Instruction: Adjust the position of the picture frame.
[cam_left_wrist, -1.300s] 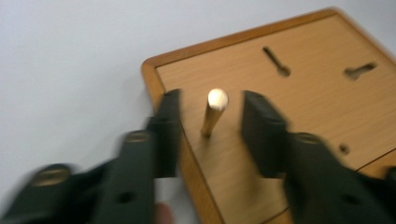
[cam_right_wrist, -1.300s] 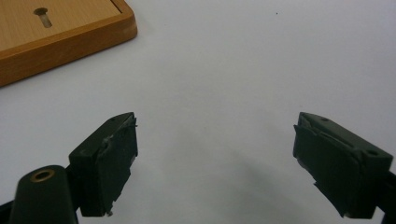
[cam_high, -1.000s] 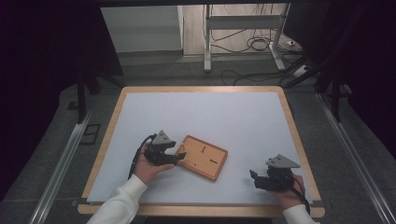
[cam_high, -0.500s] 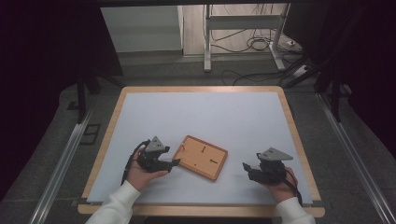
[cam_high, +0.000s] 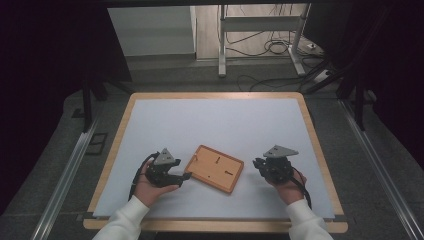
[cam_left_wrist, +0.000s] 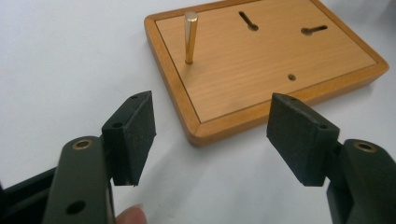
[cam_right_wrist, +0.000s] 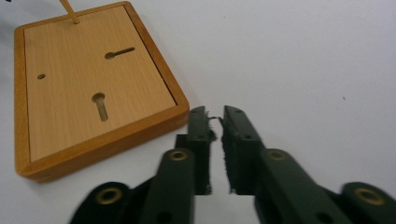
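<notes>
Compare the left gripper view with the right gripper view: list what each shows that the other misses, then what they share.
Left gripper view alone: the whole upright brass pin, and the left gripper with its fingers wide apart. Right gripper view alone: the right gripper, shut with nothing between its fingers. Shared: the wooden board with its two keyhole slots and small round hole, lying on the white table.

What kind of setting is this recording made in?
Probably a lab or recording workspace: a white-topped table with a wooden rim, dark screens around it, loose cables on the floor behind, and aluminium rails alongside.
</notes>
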